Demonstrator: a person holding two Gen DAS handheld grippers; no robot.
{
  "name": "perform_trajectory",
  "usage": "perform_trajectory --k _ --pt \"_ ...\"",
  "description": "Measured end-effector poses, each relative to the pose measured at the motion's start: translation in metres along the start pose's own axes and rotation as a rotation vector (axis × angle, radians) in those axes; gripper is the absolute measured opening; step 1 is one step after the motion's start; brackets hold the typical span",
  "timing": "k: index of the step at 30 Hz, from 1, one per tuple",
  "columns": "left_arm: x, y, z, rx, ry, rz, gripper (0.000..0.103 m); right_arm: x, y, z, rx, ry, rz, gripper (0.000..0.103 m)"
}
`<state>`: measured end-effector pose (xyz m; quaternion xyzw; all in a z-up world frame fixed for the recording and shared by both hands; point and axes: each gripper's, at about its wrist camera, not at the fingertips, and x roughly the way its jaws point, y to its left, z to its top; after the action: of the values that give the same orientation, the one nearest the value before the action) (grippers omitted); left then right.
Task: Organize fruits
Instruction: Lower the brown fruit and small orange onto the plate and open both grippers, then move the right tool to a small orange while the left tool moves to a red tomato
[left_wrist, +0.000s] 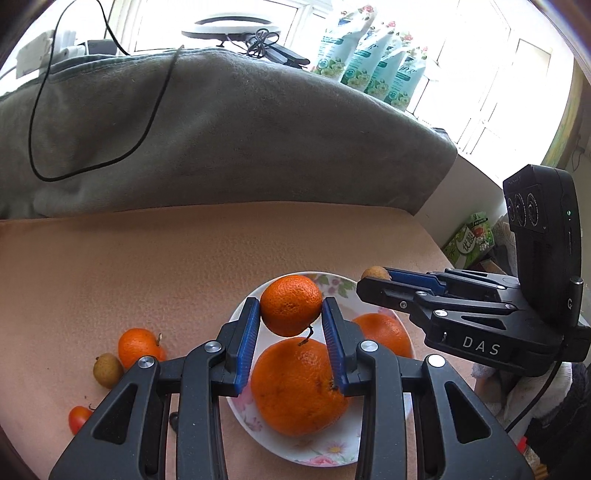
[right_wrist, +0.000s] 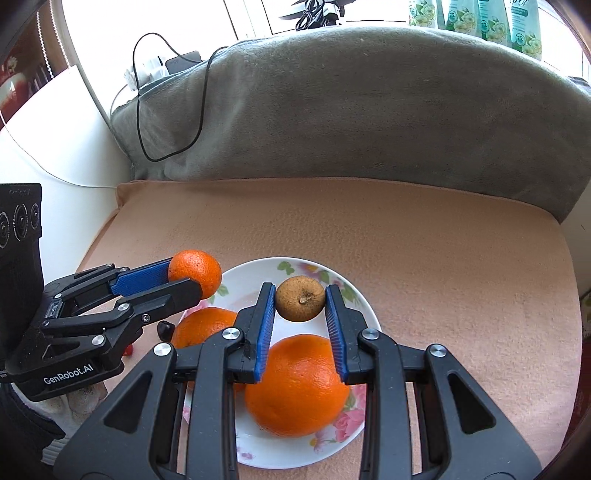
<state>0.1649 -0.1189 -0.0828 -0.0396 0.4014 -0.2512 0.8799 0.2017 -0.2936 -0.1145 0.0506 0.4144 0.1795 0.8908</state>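
Observation:
My left gripper (left_wrist: 291, 314) is shut on a small tangerine (left_wrist: 291, 305) and holds it above the floral plate (left_wrist: 258, 421). My right gripper (right_wrist: 300, 301) is shut on a small brown longan (right_wrist: 300, 298) and holds it over the same plate (right_wrist: 354, 295). Two oranges lie on the plate: a large one (left_wrist: 299, 387) and a second (left_wrist: 384, 334) to its right. In the right wrist view the large orange (right_wrist: 295, 384) sits below my fingers, the second orange (right_wrist: 201, 326) to its left, and the left gripper's tangerine (right_wrist: 195, 271) hangs over the plate's left rim.
On the peach cloth (left_wrist: 147, 266) left of the plate lie a tangerine (left_wrist: 138, 347), a longan (left_wrist: 108, 370) and a cherry tomato (left_wrist: 78, 419). A grey cushion (left_wrist: 221, 140) with a black cable (left_wrist: 40, 110) rises behind. A dark small fruit (right_wrist: 165, 329) lies by the plate.

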Motion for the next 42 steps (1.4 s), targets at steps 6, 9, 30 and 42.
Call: perform_trajectory --k 6,9,30,42 --pt "0.01 -0.011 0.001 0.058 0.036 0.029 0.033 0.003 -0.008 -0.001 -0.01 0.018 -0.021 0.029" --pt "0.014 -0.016 0.001 0.079 0.046 0.031 0.033 0.002 -0.011 -0.001 -0.011 0.017 -0.021 0.029" --pt "-0.016 0.004 0.007 0.005 -0.016 0.041 0.045 -0.023 -0.011 0.0 0.009 -0.052 -0.029 0.067" --pt "-0.054 0.032 0.004 -0.033 -0.076 0.07 0.065 -0.028 0.022 0.001 -0.072 -0.047 -0.027 0.074"
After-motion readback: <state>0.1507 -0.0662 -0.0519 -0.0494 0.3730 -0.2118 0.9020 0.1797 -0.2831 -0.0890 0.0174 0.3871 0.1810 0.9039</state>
